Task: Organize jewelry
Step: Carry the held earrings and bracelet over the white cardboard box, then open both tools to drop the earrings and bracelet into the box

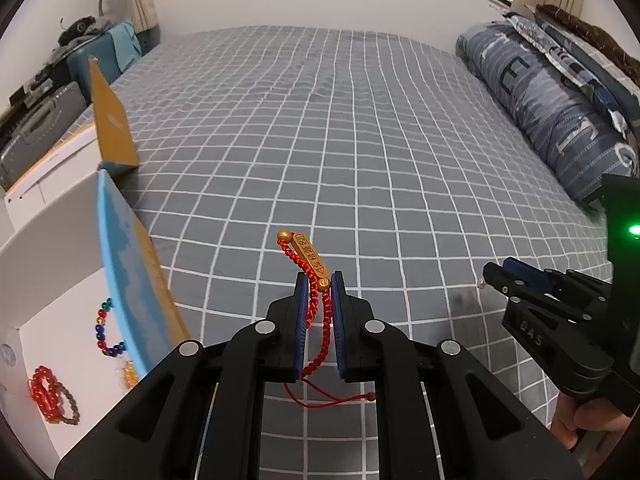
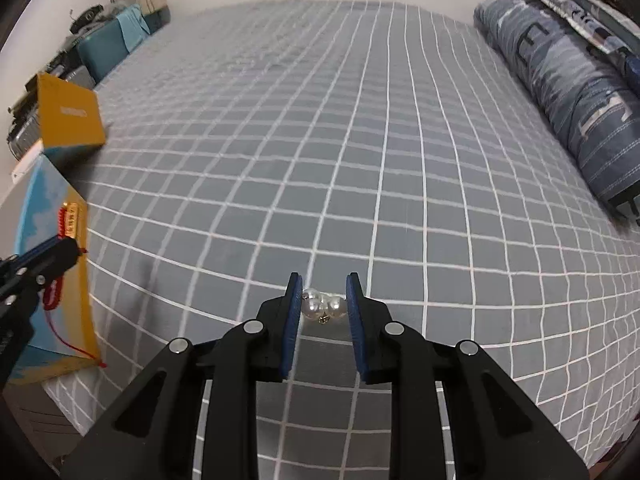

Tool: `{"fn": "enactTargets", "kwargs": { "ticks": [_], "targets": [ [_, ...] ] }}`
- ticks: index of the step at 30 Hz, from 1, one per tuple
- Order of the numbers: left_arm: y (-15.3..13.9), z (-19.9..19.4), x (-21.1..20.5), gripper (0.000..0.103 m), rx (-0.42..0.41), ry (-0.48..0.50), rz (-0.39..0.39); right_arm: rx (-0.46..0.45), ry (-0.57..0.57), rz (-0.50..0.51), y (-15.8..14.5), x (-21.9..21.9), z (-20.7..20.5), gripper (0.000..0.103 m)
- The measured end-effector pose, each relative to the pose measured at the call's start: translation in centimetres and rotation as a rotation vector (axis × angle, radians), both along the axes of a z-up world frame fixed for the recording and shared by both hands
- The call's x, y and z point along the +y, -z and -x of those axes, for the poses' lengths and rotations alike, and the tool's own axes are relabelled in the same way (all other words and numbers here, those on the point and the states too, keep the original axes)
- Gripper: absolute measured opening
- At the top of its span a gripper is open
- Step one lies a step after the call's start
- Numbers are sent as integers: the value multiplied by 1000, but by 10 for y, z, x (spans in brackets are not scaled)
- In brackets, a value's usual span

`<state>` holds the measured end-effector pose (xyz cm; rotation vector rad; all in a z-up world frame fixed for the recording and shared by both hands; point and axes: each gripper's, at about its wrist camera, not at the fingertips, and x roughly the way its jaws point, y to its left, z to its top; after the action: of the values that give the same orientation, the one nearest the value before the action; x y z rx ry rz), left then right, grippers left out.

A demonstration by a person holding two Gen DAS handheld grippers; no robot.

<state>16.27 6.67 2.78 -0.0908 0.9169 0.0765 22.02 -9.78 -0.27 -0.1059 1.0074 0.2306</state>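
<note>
My left gripper is shut on a red cord bracelet with a gold bar charm, held above the grey checked bedsheet; its loose cord end hangs below the fingers. The bracelet also shows in the right wrist view. My right gripper is open, its fingers either side of a small pearl piece lying on the sheet. An open white box at the left holds a multicoloured bead bracelet, a red bead bracelet and a brown bead bracelet.
The box's blue and gold lid stands up beside the bed. A second gold box stands further back on the left. A rolled blue quilt lies along the right side. Cluttered cases sit at the far left.
</note>
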Motion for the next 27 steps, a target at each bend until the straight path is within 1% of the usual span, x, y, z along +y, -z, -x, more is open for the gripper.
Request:
{"fn": "enactTargets", "kwargs": {
  "ticks": [5, 9, 14, 20, 24, 27],
  "targets": [
    [-16, 12, 7, 11, -27, -17, -1, -43, -16, -27, -25, 8, 12, 21],
    [-32, 23, 16, 11, -58, -35, -6, -62, -28, -43, -38, 17, 17, 21],
    [-44, 35, 31, 11, -78, -65, -10, -87, -54, -62, -55, 34, 26, 21],
    [-59, 55, 58, 11, -107, -121, -21, -122, -105, -78, -73, 68, 38, 21],
    [-67, 71, 87, 11, -123, -173, -26, -145, -152, -104, -85, 95, 49, 21],
    [-69, 85, 110, 11, -132, -213, -35, -168, -204, -118, -95, 124, 60, 21]
  ]
}}
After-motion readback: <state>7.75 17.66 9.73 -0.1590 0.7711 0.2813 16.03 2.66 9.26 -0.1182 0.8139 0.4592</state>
